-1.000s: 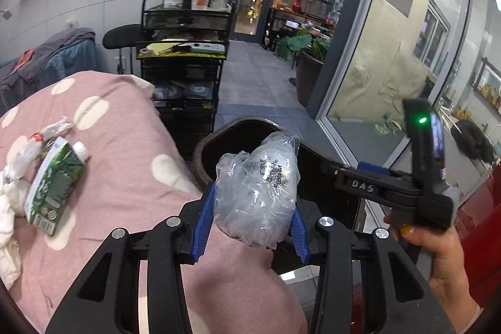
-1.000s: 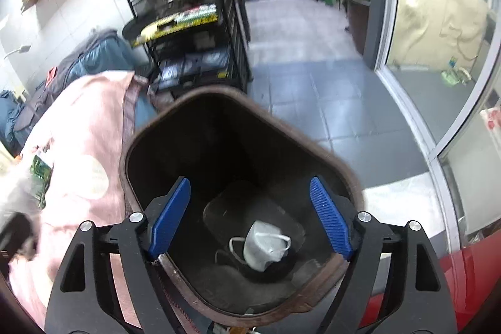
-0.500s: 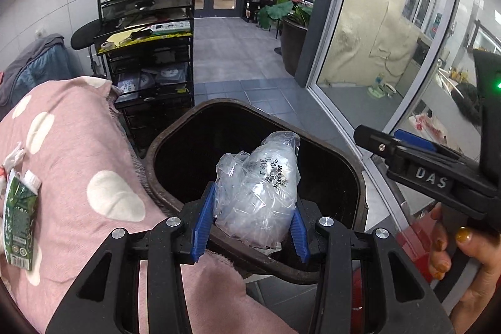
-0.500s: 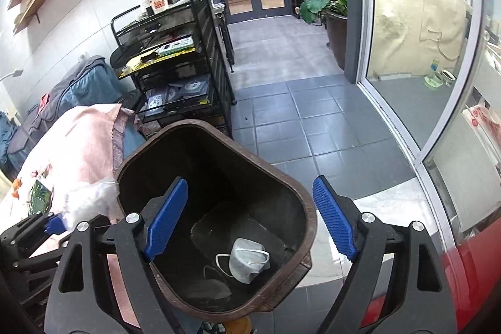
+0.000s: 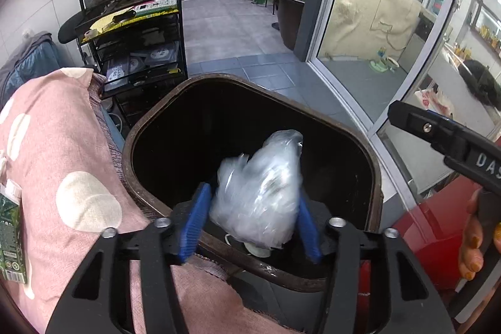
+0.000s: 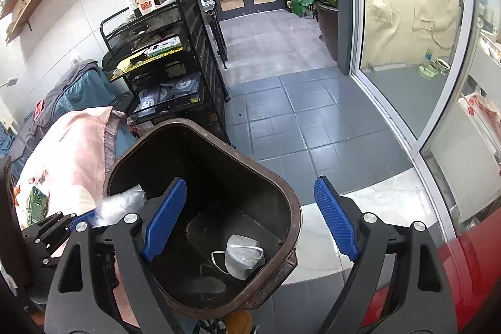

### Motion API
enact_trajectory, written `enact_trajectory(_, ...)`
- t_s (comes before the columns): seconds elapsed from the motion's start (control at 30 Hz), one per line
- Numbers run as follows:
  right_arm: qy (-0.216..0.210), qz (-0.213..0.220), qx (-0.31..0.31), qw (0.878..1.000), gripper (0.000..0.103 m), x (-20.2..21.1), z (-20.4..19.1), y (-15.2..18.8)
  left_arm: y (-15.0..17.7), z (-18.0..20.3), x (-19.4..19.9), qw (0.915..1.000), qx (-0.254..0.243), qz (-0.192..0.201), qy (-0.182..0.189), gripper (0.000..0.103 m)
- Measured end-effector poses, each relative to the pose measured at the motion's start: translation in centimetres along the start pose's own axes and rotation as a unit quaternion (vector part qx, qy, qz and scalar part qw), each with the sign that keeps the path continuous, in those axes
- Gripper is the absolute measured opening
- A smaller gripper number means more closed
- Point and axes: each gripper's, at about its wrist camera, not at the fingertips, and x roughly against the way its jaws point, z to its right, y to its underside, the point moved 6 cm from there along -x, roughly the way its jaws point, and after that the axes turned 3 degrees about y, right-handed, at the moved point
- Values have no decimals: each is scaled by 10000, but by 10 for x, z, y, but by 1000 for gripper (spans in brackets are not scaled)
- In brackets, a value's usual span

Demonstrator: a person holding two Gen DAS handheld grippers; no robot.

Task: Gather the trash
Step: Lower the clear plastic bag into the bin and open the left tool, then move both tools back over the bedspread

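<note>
Plastic bag (image 5: 255, 193) between just-opening left tool (image 5: 250, 221) jaws, over bin (image 5: 150, 115).

The bin (image 5: 372, 165) stands on the floor just right of the blanket (image 5: 62, 146), w/ the rack (image 5: 134, 30) behind both and a planter (image 5: 289, 17) further back by the glass wall at right. A mask (image 6: 244, 252) lies in the bin's bottom; the bag (image 5: 260, 193) sits above the bin's near rim, btwn the left gripper's (image 5: 250, 224) fingers. A carton (image 5: 9, 233) lies on the blanket at far left, and the right gripper (image 6: 247, 221) hangs over the bin's right side.
</note>
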Motion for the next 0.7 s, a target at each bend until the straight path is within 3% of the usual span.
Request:
enact_trajectory(0.1, 5, 4, -42, 10000, 83, 0, 2, -1, 1, 2, 1, 9999, -110, 76, -83, 77)
enact_trajectory(0.2, 1, 14, -94, 10000, 85, 0, 4, -3, 2, 4, 4, 9995, -222, 168, -113, 85)
enact_trajectory(0.47, -181, -15, -140, 9997, 88, 0, 1, -3, 4, 0, 22, 9990, -81, 449, -37, 94)
enact_trajectory(0.7, -446, 117, -24, 9989, 91, 5, -17, -5, 8, -3, 55, 9964, -76, 807, -246, 95)
